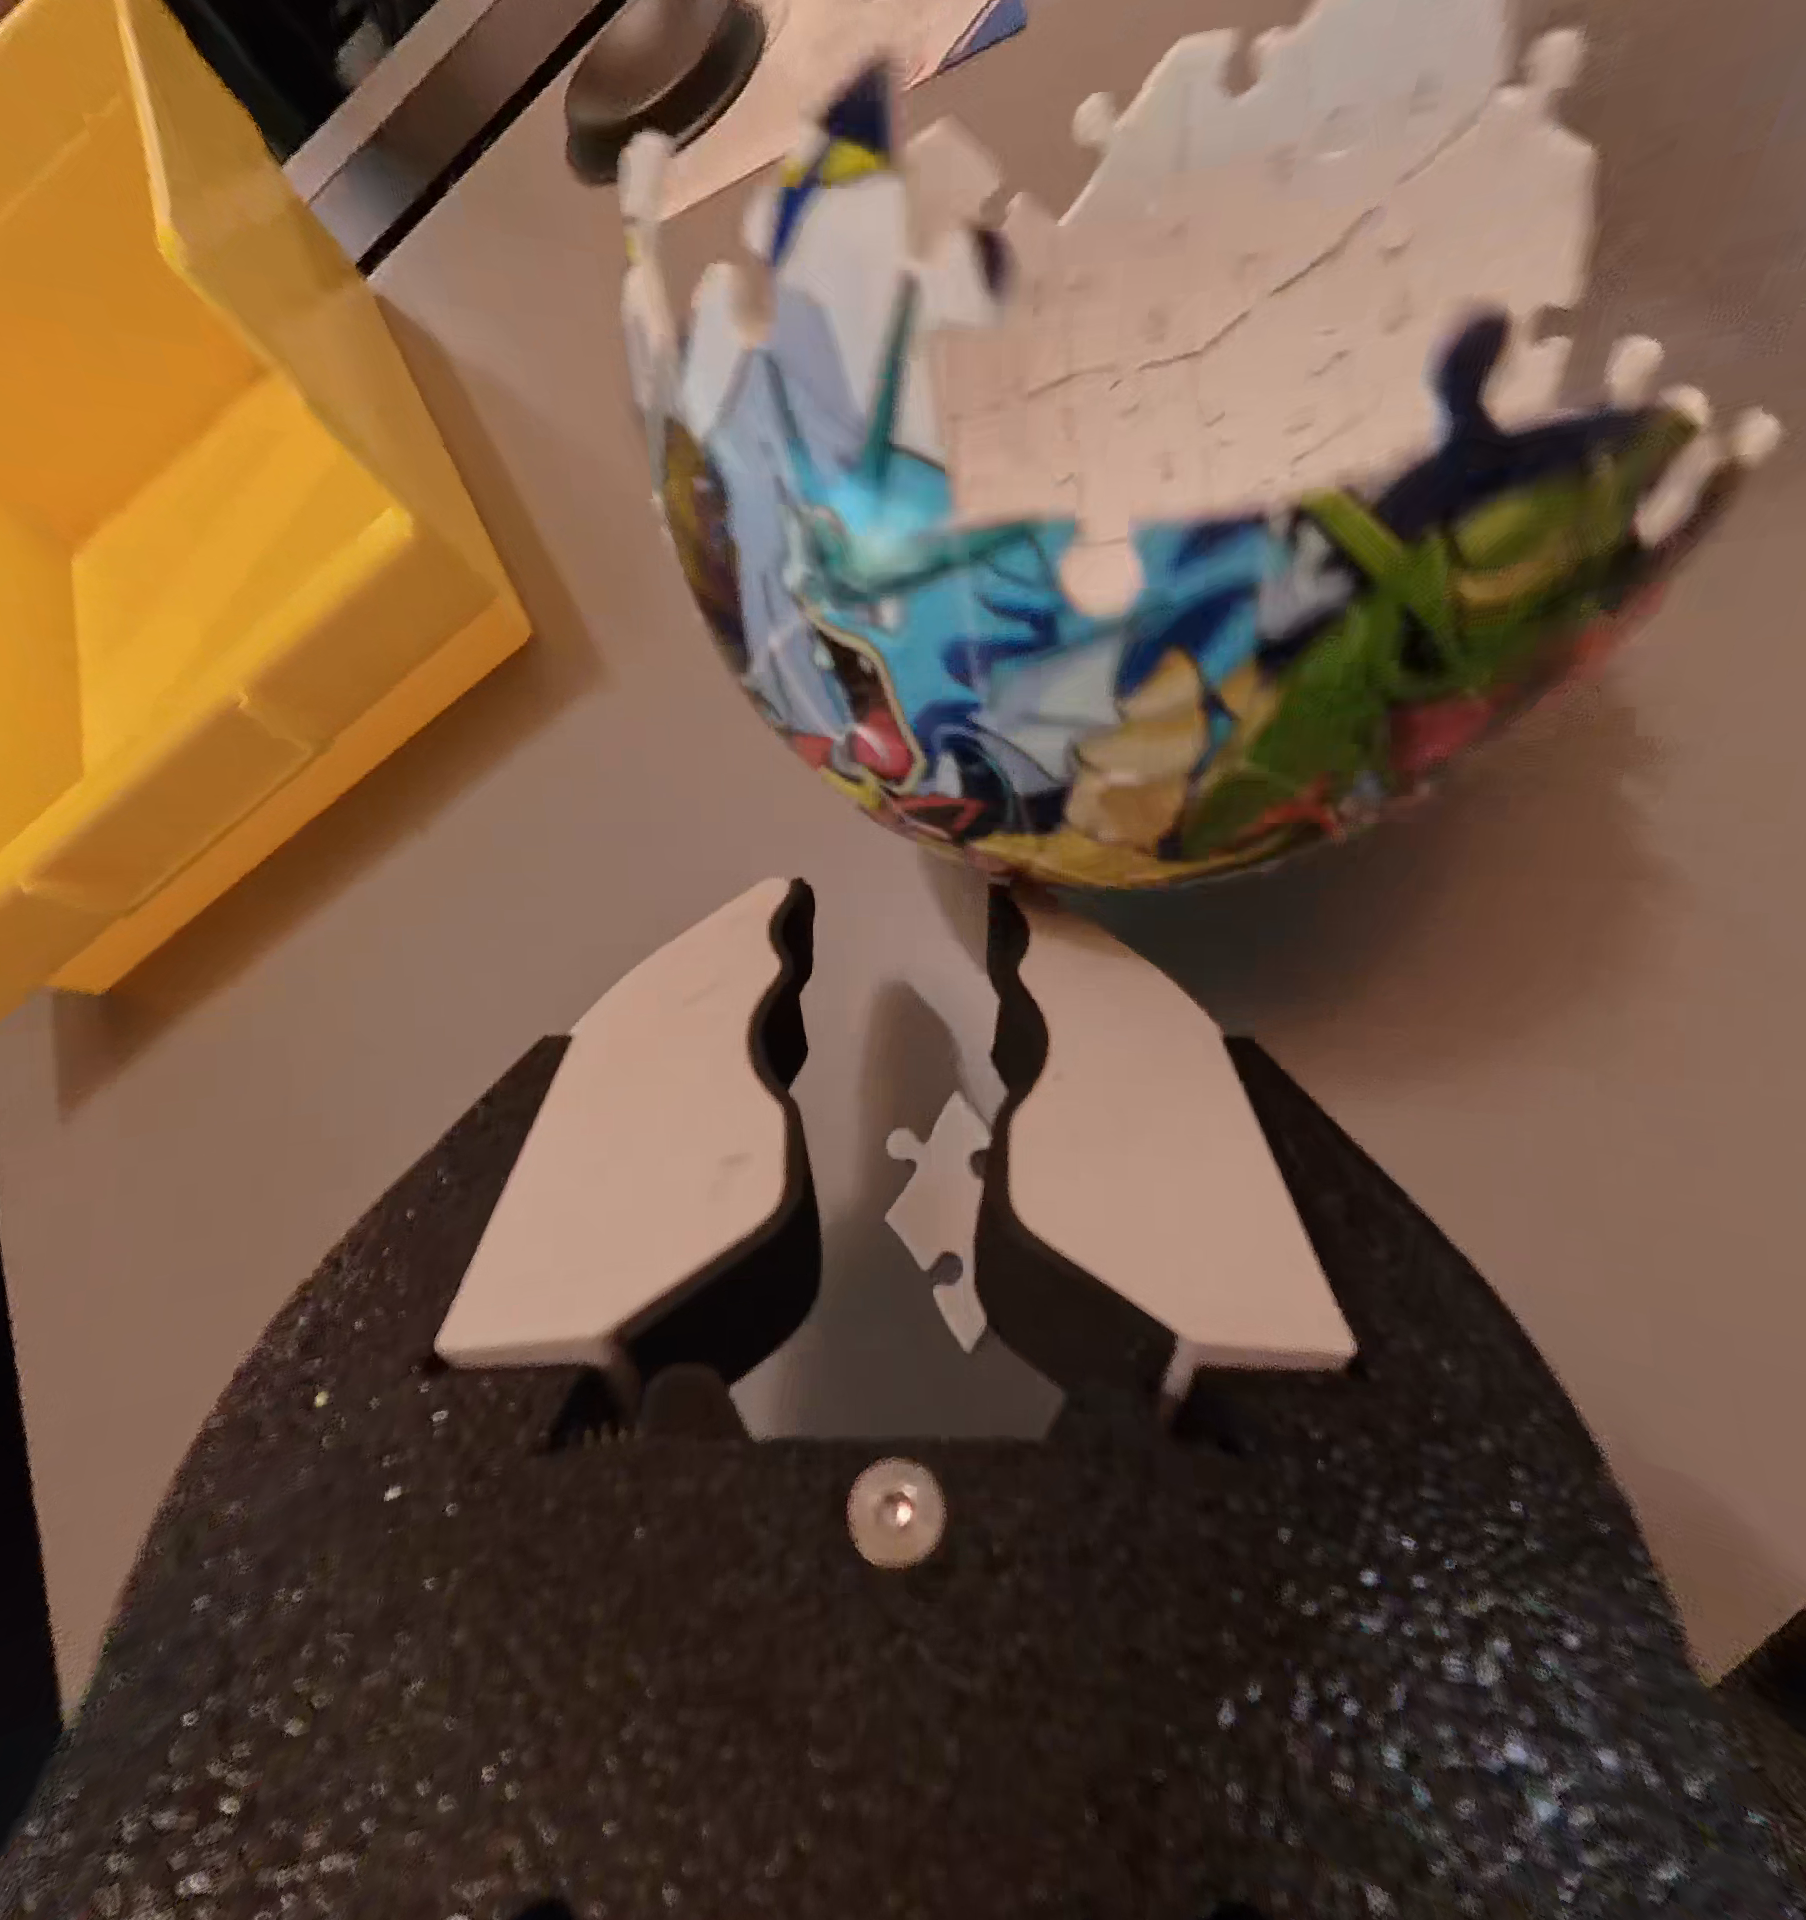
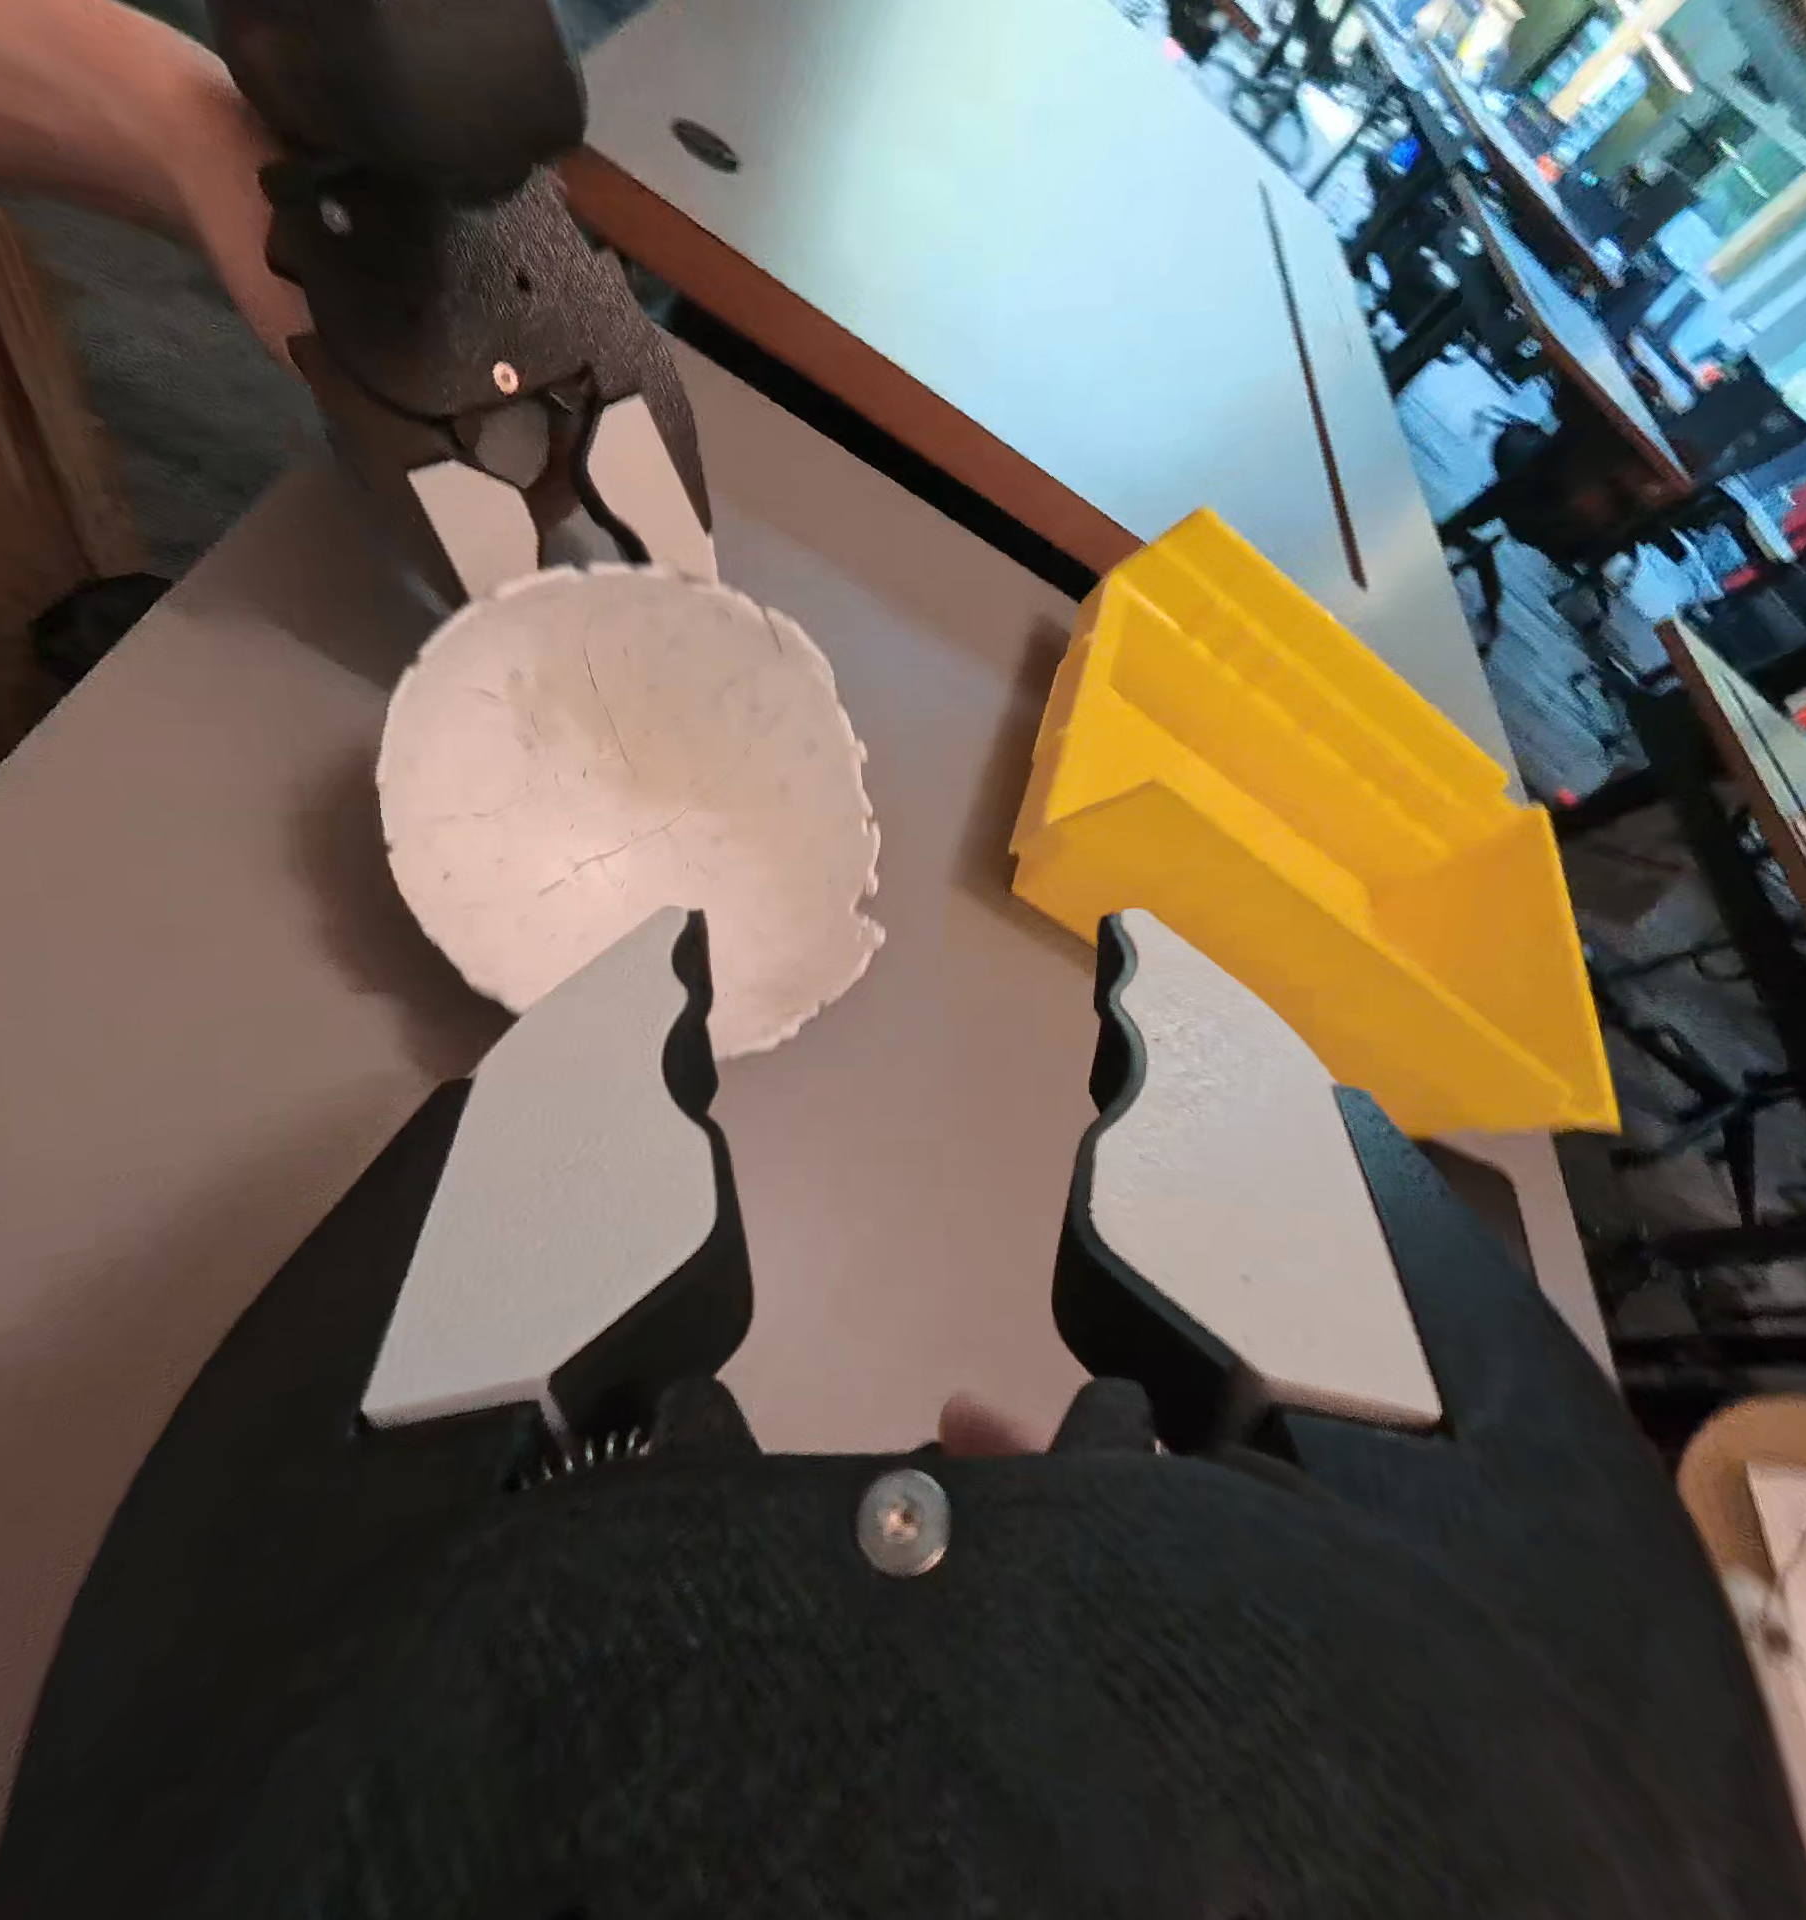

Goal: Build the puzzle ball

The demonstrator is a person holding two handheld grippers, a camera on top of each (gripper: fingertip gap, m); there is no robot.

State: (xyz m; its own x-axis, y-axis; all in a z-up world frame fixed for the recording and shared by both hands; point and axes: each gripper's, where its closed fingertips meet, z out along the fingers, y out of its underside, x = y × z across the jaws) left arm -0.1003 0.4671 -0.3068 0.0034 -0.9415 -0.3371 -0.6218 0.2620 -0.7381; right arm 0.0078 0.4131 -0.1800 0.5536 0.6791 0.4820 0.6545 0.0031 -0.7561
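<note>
The half-built puzzle ball is a bowl-shaped shell, colourful outside and white inside, resting on the grey table. In the right wrist view it shows its white inside. My left gripper is open with a narrow gap, its tips just short of the shell's lower edge. A loose white puzzle piece shows between its fingers, against the right finger and clear of the left one. The left gripper also shows in the right wrist view, at the shell's far rim. My right gripper is wide open and empty, just on the near side of the shell.
A yellow bin stands left of the shell; in the right wrist view it lies right of the shell near the table's edge. A black round stand sits behind the shell. A hand holds the left gripper. My hands' fingertips stand some 20 cm from each other.
</note>
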